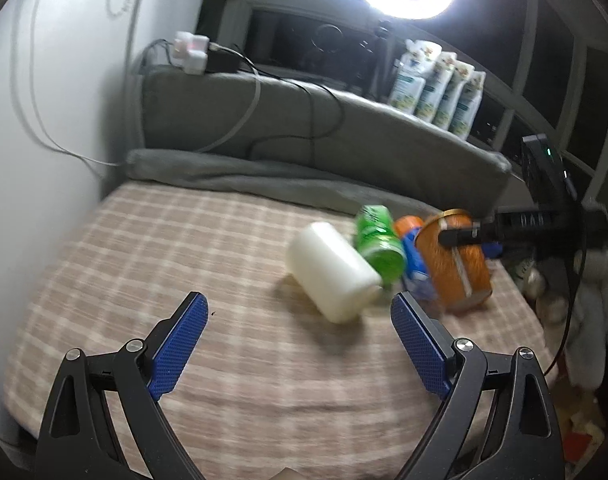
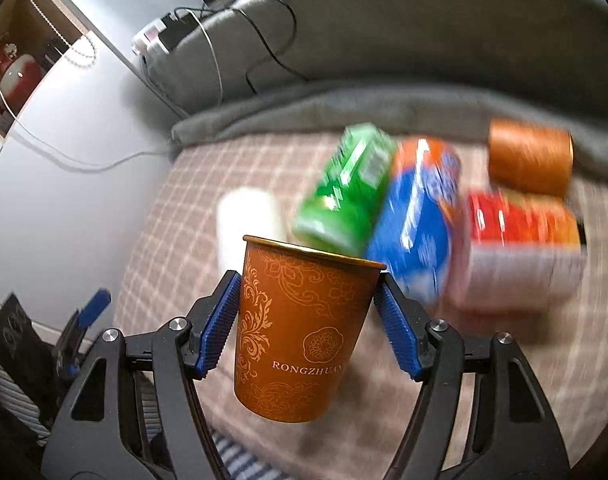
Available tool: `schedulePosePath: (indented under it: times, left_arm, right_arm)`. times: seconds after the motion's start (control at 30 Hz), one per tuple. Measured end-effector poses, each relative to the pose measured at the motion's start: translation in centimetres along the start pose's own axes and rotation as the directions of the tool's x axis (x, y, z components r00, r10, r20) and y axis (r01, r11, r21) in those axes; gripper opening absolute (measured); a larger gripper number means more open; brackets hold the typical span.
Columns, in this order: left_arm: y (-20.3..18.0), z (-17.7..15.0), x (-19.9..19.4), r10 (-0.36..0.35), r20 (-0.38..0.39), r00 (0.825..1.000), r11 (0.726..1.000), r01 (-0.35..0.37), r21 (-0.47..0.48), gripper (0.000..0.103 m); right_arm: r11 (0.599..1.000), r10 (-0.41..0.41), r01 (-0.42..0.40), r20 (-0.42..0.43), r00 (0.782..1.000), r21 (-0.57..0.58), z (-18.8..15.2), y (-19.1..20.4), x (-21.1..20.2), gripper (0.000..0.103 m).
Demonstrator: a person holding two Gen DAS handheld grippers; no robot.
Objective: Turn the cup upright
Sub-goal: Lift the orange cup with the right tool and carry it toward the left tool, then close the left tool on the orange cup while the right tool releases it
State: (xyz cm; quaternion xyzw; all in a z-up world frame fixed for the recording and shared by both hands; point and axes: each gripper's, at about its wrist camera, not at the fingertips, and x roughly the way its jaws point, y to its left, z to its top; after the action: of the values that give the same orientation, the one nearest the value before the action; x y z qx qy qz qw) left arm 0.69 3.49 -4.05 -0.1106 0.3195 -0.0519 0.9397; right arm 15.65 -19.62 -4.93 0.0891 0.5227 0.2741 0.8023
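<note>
Clamped between the right gripper (image 2: pixel 306 296) fingers, the orange paper cup (image 2: pixel 300 332) is held rim-up above the checked blanket (image 2: pixel 160 240); the left gripper (image 1: pixel 300 316) is spread, empty.

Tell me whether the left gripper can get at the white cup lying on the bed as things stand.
Probably yes. The left gripper is open and holds nothing, and the white cup lies on its side just ahead of its fingertips with bare plaid blanket between. The green can crowds the cup's far side.
</note>
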Motion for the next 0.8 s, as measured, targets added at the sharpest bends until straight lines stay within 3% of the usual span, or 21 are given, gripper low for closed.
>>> schedulePosePath:
  times: [0.3,0.57,0.67,0.8]
  left_arm:
    - [-2.6,-0.8,1.9,-0.119,-0.125,0.985,0.993,0.120,-0.003,0.093]
    - [-4.2,-1.0,3.7,-0.171,-0.204,0.964,0.985,0.173,-0.010,0.093]
    - [-4.4,-1.0,4.8,-0.213,-0.255,0.943,0.977,0.210,-0.039,0.093]
    - [-4.9,-1.0,6.7,-0.295,-0.335,0.895,0.955,0.280,-0.095,0.093]
  right_arm:
    - [1.000,0.011,-0.009,-0.097,0.995,0.029,-4.4,-1.5,3.9,0.072]
    - [1.000,0.023,-0.021,-0.066,0.998,0.020,-5.2,-2.3,3.1,0.082]
    - [0.998,0.041,-0.041,-0.023,0.999,0.038,-5.7,-2.9,1.5,0.082]
    - [0.993,0.062,-0.067,0.061,0.996,0.093,-7.3,-4.5,-1.7,0.082]
